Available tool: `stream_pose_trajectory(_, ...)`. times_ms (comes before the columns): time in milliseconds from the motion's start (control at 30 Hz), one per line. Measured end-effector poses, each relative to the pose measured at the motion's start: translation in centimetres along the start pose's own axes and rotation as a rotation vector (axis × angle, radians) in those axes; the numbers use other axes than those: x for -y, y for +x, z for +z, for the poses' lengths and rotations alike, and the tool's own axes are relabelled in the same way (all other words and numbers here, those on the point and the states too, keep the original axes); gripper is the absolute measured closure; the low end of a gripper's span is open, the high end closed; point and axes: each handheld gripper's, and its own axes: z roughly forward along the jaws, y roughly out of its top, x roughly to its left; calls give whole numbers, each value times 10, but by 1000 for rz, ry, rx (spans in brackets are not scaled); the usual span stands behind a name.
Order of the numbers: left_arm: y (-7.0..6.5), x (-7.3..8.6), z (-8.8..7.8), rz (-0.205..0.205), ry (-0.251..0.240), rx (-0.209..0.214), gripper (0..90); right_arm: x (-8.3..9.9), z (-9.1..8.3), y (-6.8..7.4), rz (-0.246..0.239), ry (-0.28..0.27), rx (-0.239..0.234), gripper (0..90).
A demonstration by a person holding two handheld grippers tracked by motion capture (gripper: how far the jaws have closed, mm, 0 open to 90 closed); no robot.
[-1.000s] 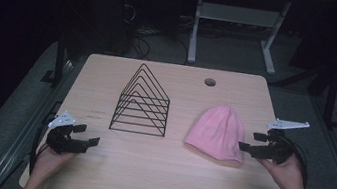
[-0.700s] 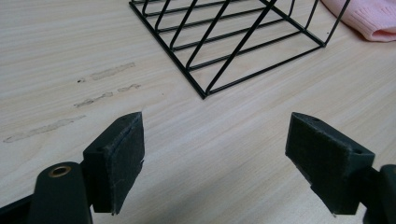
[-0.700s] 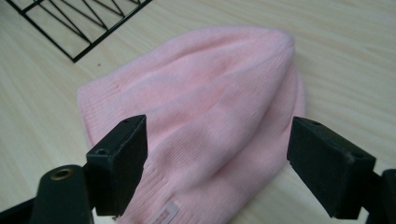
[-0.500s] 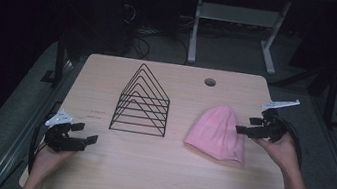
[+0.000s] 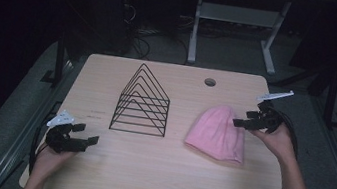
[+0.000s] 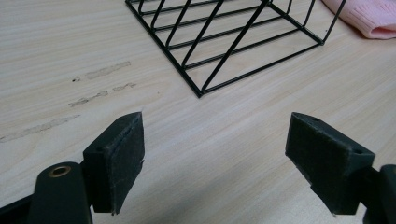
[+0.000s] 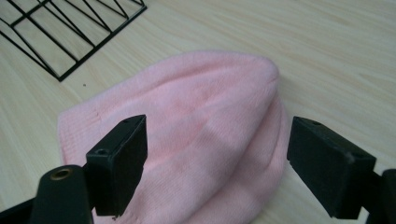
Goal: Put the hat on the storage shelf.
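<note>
right tongs [image 7: 215, 163] over beanie [image 7: 196, 116], rack [image 5: 142, 102] beside

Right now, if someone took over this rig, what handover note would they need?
Right hand-held gripper: open, poised over the pink beanie, jaws either side of its crown, not gripping.
Left hand-held gripper: open, holding nothing, low over the table near its front left corner.
Black wire rack: upright mid-table, nothing in it; the beanie lies flat to its right.
Done: nothing grasped.
Left: probably close on the beanie and lift it.
</note>
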Motion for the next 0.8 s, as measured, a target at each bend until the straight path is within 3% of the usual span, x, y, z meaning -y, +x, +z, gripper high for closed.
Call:
stream_pose_trajectory(333, -1, 0, 0, -1, 2, -3, 193, -11, 12, -11, -5, 26, -14, 204)
stream_pose_trajectory(800, -1, 1, 0, 1, -1, -4, 193, -26, 38, -32, 36, 60, -4, 250)
